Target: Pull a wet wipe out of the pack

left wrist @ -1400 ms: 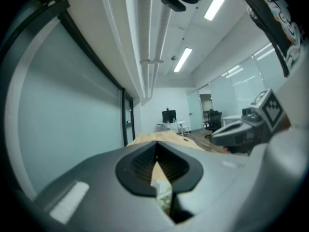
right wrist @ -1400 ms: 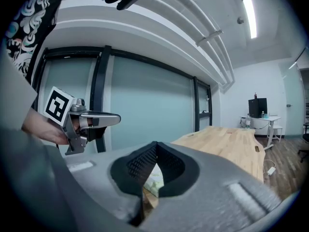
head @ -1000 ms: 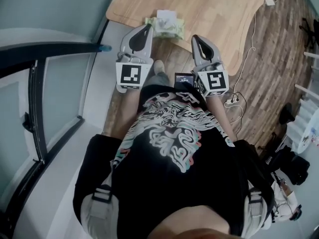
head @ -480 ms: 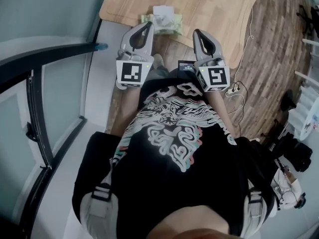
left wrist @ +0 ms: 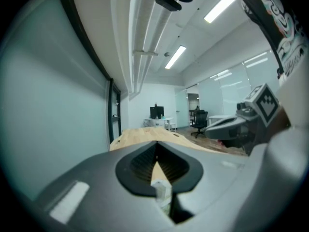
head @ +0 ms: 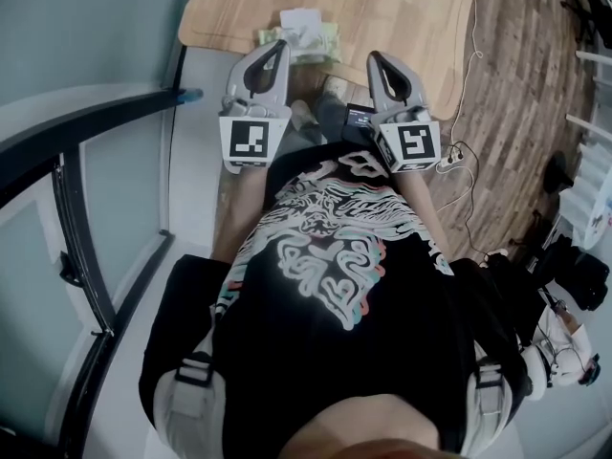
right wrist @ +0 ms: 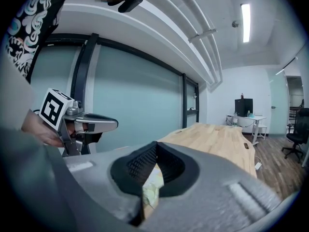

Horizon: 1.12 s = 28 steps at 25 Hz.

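looking down in the head view, the person holds the left gripper (head: 279, 46) and the right gripper (head: 375, 57) side by side in front of the body, both aimed at the near edge of the desk (head: 411, 8). the pack (head: 311, 41) lies at that edge, just beyond the left tip, with a white wet wipe (head: 299, 19) standing out of its top; nothing touches it yet. this reads as a lining-up pose before the reach.

in the left gripper view, the left gripper (left wrist: 156, 144) has its jaws closed together at the tips, nothing between them. the pack (left wrist: 161, 191) shows through the gap lower down, so it is ahead and below. the right gripper (left wrist: 236, 127) hangs alongside.

in the right gripper view, the right gripper (right wrist: 156, 143) also has its jaws pressed together and empty, with the pack (right wrist: 151, 187) ahead.

compared with a second ago, the desk and pack sit higher and further left in the head view. the left gripper has dipped slightly toward the pack, and the right has hardly moved.
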{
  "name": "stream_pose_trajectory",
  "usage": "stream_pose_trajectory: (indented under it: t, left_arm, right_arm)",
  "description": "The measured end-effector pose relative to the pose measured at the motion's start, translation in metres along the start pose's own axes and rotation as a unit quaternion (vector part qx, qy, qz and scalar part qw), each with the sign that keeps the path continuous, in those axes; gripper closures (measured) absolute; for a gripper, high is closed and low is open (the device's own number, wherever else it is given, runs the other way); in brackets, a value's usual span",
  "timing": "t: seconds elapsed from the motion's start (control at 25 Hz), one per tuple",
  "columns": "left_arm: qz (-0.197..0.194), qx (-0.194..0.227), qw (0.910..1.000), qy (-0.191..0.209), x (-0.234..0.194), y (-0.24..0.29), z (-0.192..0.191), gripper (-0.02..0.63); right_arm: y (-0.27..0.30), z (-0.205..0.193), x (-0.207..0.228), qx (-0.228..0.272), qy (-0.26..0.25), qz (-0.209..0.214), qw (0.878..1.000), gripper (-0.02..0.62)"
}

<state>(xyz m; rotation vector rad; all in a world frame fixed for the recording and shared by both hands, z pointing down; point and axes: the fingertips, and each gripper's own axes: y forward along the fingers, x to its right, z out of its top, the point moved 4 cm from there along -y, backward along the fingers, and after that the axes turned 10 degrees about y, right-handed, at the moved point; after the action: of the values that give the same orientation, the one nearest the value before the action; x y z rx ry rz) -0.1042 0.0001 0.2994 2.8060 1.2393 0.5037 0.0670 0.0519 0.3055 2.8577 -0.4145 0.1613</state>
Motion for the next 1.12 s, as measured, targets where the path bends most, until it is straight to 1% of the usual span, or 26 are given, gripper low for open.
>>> stream_pose_trajectory:
  t: [0.16, 0.28, 0.44, 0.56, 0.68, 0.76, 0.8, 0.88, 0.92, 1.0, 1.12]
  left_arm:
    - [0.003, -0.004, 1.0000, -0.001, -0.005, 0.002, -0.005, 0.617]
    - [0.013, -0.018, 0.9993, -0.031, -0.006, 0.004, -0.007, 0.617]
    - [0.009, -0.026, 0.9994, -0.020, -0.008, 0.012, -0.009, 0.617]
    - [0.015, -0.035, 0.9985, -0.038, -0.012, 0.014, -0.011, 0.618]
    - [0.006, -0.027, 0.9994, -0.020, -0.018, 0.019, -0.022, 0.617]
    - [0.010, -0.038, 0.9986, -0.036, -0.020, 0.022, -0.025, 0.617]
    - [0.009, -0.039, 0.9985, -0.037, -0.021, 0.023, -0.026, 0.617]
    - [0.001, -0.033, 0.9993, -0.018, -0.021, 0.026, -0.031, 0.617]
    - [-0.002, -0.033, 0.9993, -0.016, -0.021, 0.027, -0.033, 0.617]
    - [-0.004, -0.038, 0.9989, -0.026, -0.020, 0.029, -0.037, 0.617]
    - [0.007, -0.061, 0.9961, -0.064, -0.019, 0.033, -0.039, 0.617]
  right_arm:
    - [0.006, -0.003, 0.001, -0.002, 0.003, 0.005, 1.000, 0.597]
    - [0.011, -0.007, 0.003, -0.005, 0.005, 0.007, 1.000, 0.597]
    - [0.018, -0.008, 0.008, -0.012, 0.017, 0.000, 1.000, 0.597]
    - [0.027, -0.009, 0.007, -0.008, 0.016, 0.017, 1.000, 0.597]
    - [0.041, -0.011, 0.003, -0.012, 0.016, 0.031, 0.999, 0.597]
    - [0.047, -0.013, 0.002, -0.018, 0.017, 0.038, 0.999, 0.597]
    - [0.049, -0.015, 0.002, -0.022, 0.018, 0.042, 0.999, 0.597]
    - [0.054, -0.018, 0.003, -0.031, 0.023, 0.054, 0.998, 0.597]
    - [0.057, -0.020, 0.003, -0.035, 0.026, 0.059, 0.997, 0.597]
    - [0.061, -0.023, 0.005, -0.046, 0.029, 0.067, 0.996, 0.596]
    - [0.068, -0.027, 0.007, -0.060, 0.027, 0.075, 0.995, 0.595]
